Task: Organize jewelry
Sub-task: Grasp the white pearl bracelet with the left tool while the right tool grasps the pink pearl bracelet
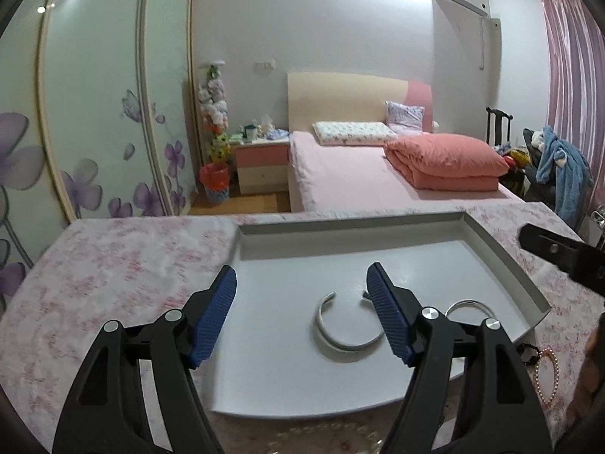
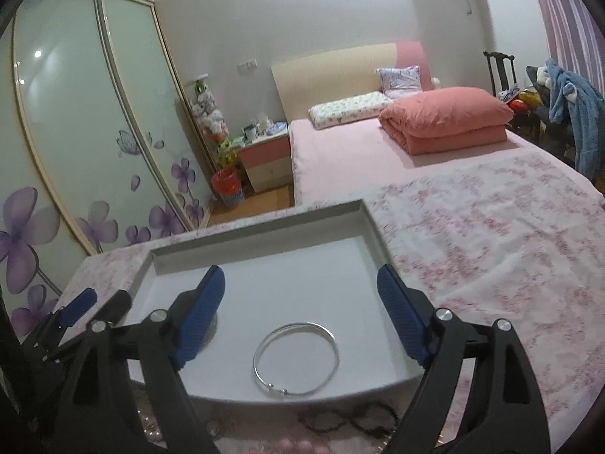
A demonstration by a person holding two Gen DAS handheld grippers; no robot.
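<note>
With two bracelets already in the tray point(image 1: 503, 253), both grippers, left point(image 1: 302, 314) and right point(image 2: 302, 314), hang open and empty above them, so the next move is probably toward the pearl string point(image 1: 548, 374) outside.

We find the tray point(image 2: 261, 291) floor bare toward twelve o'clock; its walls point(image 1: 503, 253) block at twelve and three. The cuff point(image 1: 342, 331) and bangle point(image 2: 297, 359) lie at six.

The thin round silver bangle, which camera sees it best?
The right wrist view: the thin round bangle lies whole on the white tray, clasp showing. In the left wrist view only an arc of it peeks out behind the left gripper.
</note>
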